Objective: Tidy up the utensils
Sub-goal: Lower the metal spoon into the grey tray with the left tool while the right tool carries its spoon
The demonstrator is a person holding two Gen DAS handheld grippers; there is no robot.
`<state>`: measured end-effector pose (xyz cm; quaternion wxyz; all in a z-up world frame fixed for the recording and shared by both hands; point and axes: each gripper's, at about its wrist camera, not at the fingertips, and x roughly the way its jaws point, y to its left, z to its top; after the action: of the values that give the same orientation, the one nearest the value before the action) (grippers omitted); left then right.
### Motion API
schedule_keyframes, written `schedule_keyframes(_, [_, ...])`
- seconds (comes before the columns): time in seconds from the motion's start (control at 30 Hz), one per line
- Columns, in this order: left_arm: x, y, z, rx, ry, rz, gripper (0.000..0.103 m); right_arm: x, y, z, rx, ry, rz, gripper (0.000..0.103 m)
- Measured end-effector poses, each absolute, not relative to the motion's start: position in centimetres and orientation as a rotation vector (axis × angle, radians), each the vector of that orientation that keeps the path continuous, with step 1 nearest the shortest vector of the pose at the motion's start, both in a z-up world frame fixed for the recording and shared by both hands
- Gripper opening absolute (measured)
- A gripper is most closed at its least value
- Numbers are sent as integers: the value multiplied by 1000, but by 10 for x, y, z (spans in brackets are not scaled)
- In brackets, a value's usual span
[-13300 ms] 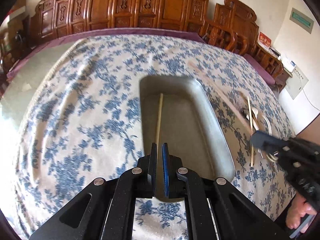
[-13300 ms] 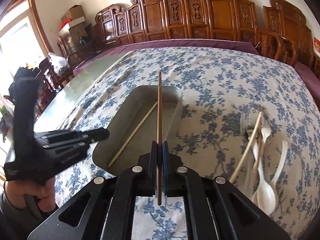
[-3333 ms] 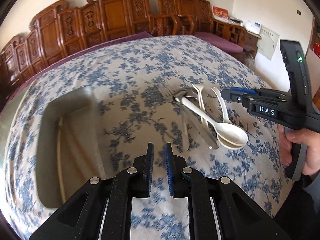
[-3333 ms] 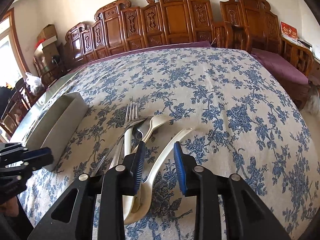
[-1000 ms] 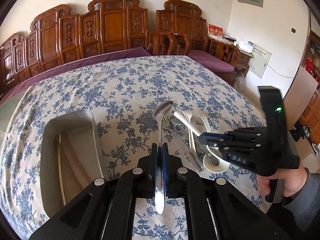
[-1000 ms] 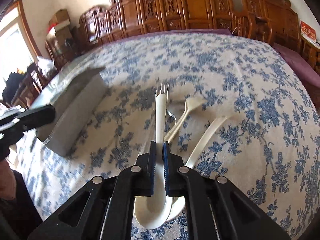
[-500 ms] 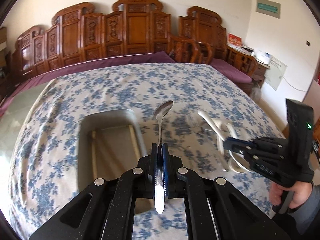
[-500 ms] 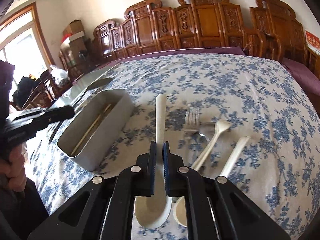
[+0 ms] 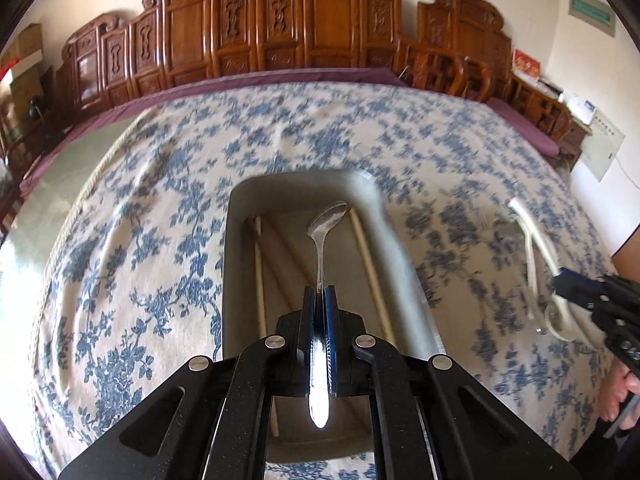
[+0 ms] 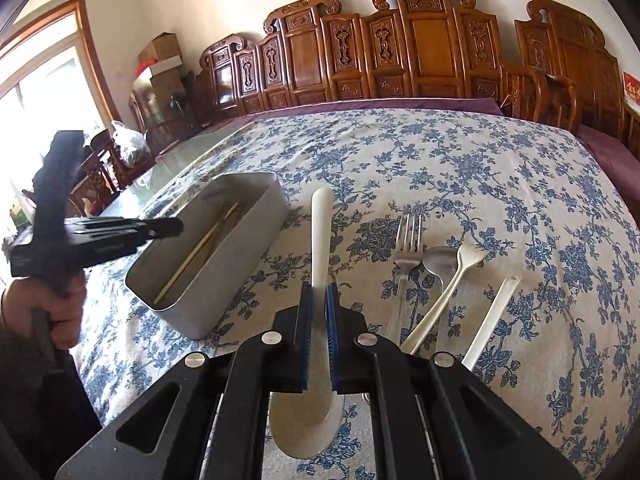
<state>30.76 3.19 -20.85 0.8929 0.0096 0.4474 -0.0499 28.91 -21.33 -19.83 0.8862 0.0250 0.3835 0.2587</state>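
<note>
My left gripper (image 9: 320, 292) is shut on a metal spoon (image 9: 327, 219). The spoon's bowl points forward and hangs over the inside of the grey metal tray (image 9: 234, 248). Wooden chopsticks (image 9: 259, 272) lie in the tray. My right gripper (image 10: 320, 300) is shut on a white plastic spoon (image 10: 321, 232), held above the tablecloth to the right of the tray (image 10: 240, 248), with the handle pointing forward. The left gripper (image 10: 174, 227) shows over the tray's left side. In the left wrist view the right gripper (image 9: 568, 286) and its white spoon (image 9: 534, 236) are at the right, blurred.
On the blue-flowered cloth right of the white spoon lie a metal fork (image 10: 407, 248), a metal spoon (image 10: 437, 261), a white plastic fork (image 10: 454, 282) and another white handle (image 10: 494, 312). Carved wooden chairs (image 10: 432, 52) line the far side of the table.
My left gripper has swung left with the metal spoon, from over the utensil pile to over the tray. My right gripper has lifted the white spoon off the cloth and held there.
</note>
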Motion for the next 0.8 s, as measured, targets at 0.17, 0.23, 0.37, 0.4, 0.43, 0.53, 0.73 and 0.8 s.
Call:
schedule_keyframes(0.17, [316,32,-222,39,987,-102,4,288,-209,-200,42,805,546,8])
schedule_keyframes(0.23, [318,29,-225,49,999,-103,4,288,-208,-200,41,807,546,8])
schedule_keyframes(0.37, [321,28,-229,62,1014,-95,4,288,-208,-202,42,812,545,8])
schedule_keyframes(0.4, [322,28,-229,60,1015,-95,4,288,-208,-202,41,814,545,8])
schedule_keyframes(0.43, [322,27,-229,59,1017,-96,5,288,-208,-203,41,815,544,8])
schedule_keyframes(0.53, [324,26,-231,63,1023,-92,5,288,-208,-203,42,817,544,8])
schedule_keyframes(0.73, [324,27,-228,61,1008,-90,5,286,-209,-202,34,807,531,8])
schedule_keyframes(0.8, [323,30,-224,51,1000,-91,5,285,-208,-201,32,808,526,8])
